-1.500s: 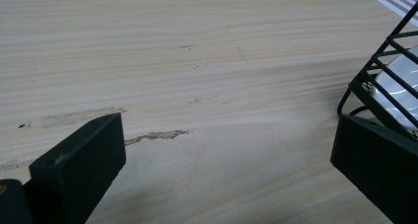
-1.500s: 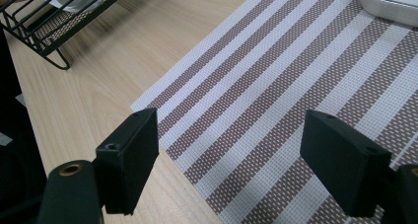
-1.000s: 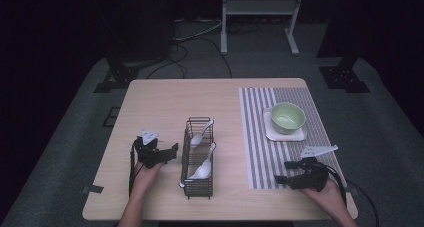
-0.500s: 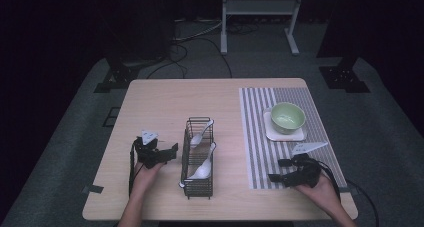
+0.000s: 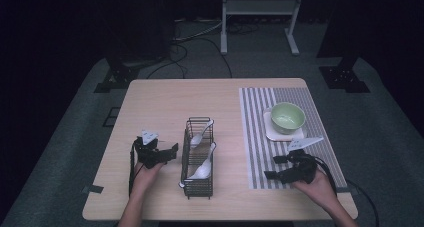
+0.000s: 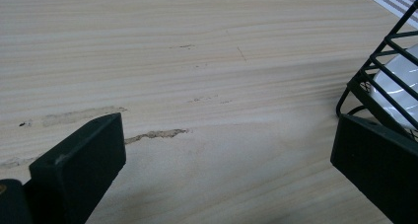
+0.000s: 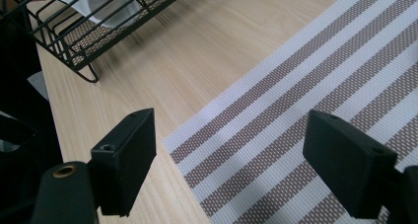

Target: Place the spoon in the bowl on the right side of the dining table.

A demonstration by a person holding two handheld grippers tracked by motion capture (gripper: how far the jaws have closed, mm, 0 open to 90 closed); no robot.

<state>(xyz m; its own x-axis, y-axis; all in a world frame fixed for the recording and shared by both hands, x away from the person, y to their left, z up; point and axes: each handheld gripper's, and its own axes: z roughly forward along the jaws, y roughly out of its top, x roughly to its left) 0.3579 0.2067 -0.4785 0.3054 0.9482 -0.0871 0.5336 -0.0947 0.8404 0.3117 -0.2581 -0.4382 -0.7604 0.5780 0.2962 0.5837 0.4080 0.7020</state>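
The left gripper (image 5: 170, 150) is resting low on the pale wooden table (image 5: 165, 102), its jaws standing wide with nothing between them. Just off its right jaw the black wire basket (image 5: 199, 159) is standing, close enough that a corner of it is showing beside that jaw in the left gripper view. Two white ceramic soup spoons are lying inside: the nearer spoon (image 5: 202, 168) with its bowl toward the person, the farther spoon (image 5: 200, 135) beyond it.

The right gripper (image 5: 272, 168) is hovering over the near edge of the brown-and-white striped placemat (image 5: 255, 137), jaws likewise spread wide and empty, pointing toward the basket. Beyond it a pale green bowl (image 5: 287, 117) is sitting on a white square coaster (image 5: 270, 132).

The spoons are probably light, stiff, glazed and slippery, and would chip if dropped. The raised handle leaning on the basket wall looks like the best place to pinch, across its narrow width.
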